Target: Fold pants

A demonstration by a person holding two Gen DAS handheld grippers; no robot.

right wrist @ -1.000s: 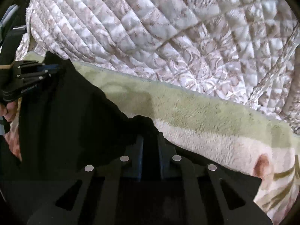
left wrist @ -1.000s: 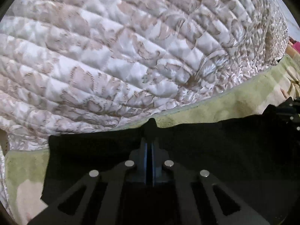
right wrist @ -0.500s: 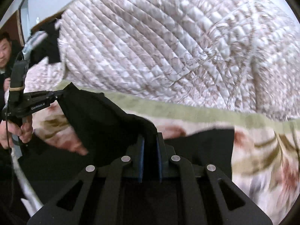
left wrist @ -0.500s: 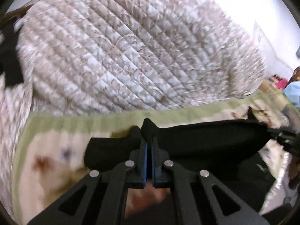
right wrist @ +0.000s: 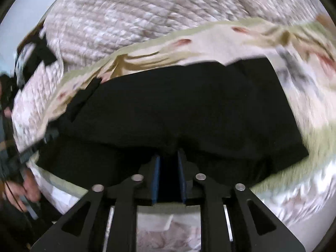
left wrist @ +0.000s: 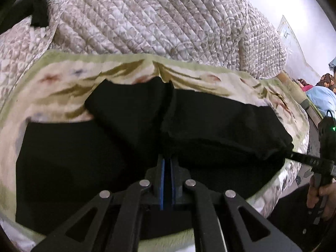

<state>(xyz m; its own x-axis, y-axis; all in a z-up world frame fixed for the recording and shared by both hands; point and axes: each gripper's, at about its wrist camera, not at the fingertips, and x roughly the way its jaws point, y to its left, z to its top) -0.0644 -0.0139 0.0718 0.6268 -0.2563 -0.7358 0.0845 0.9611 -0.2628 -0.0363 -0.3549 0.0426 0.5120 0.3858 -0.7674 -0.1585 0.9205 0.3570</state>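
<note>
Black pants (left wrist: 210, 126) lie doubled over on a floral blanket (left wrist: 63, 88), the upper layer still lifted along its near edge. My left gripper (left wrist: 168, 157) is shut on that edge, its blue pads nearly touching. Far right in the left wrist view, the right gripper (left wrist: 294, 154) meets the fold's other corner. In the right wrist view the pants (right wrist: 178, 105) fill the middle, and my right gripper (right wrist: 169, 153) is opening, black cloth still between its parted pads. The left gripper (right wrist: 42, 140) shows blurred at the left edge.
A quilted beige bedspread (left wrist: 147, 21) rises behind the blanket (right wrist: 210, 42) and also shows in the right wrist view (right wrist: 126, 10). A person's hand (left wrist: 321, 193) holds the right gripper's handle; another hand (right wrist: 29, 189) holds the left one. The bed's near edge drops below both grippers.
Both grippers swept back across the bed, drawing the pants' edge over the lower layer. More of the blanket now shows. The right gripper's pads have parted.
</note>
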